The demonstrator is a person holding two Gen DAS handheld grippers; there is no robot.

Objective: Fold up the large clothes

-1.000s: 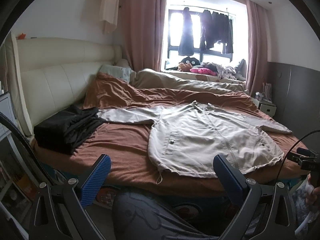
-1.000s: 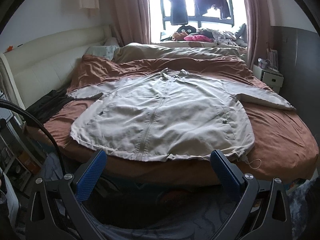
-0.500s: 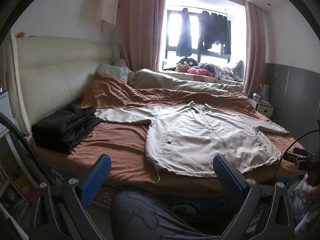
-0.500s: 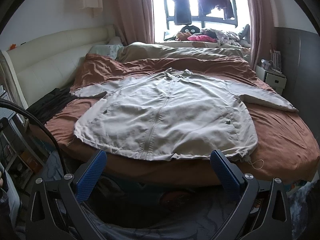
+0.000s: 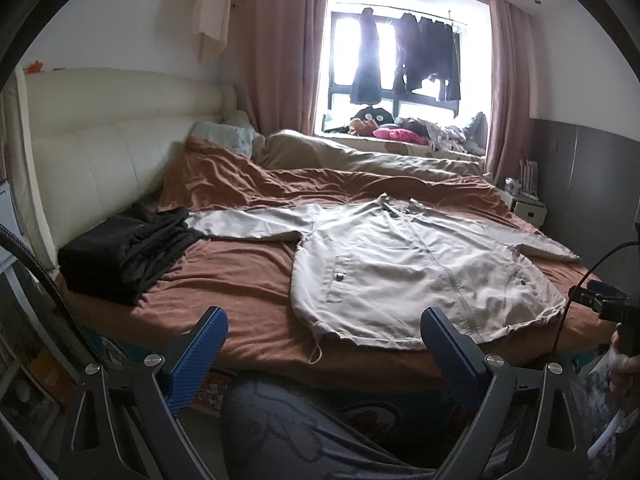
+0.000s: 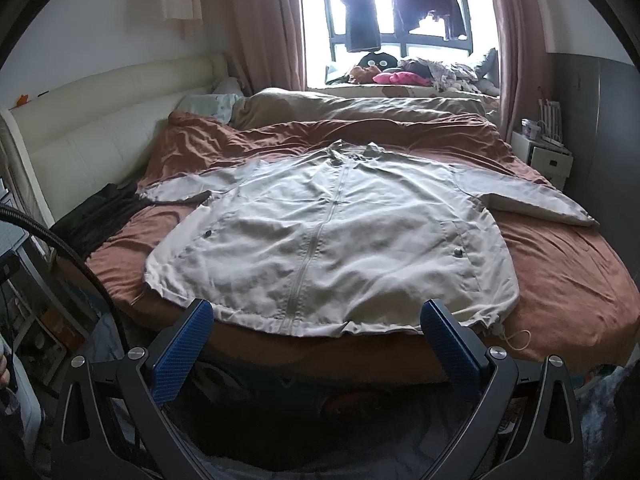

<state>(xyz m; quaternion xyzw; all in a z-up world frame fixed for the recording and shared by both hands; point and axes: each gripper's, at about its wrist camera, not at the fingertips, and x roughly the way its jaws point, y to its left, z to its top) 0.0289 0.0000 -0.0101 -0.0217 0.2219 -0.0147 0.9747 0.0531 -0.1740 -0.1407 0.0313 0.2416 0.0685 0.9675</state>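
Nothing folded yet: the jacket (image 6: 332, 236) lies flat, face up on the bed (image 6: 568, 280), sleeves spread, hem at the near edge. Left hand-held gripper (image 5: 322, 354) and right hand-held gripper (image 6: 316, 334) both gape wide, empty. Black clothes (image 5: 124, 252) crowd the left sleeve; there's free room on the right.

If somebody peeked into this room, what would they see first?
A big beige jacket lies spread flat, sleeves out, in the middle of a brown bed. A black pile of clothes sits on the bed by the cream headboard, and dark clothes hang in the bright window behind.
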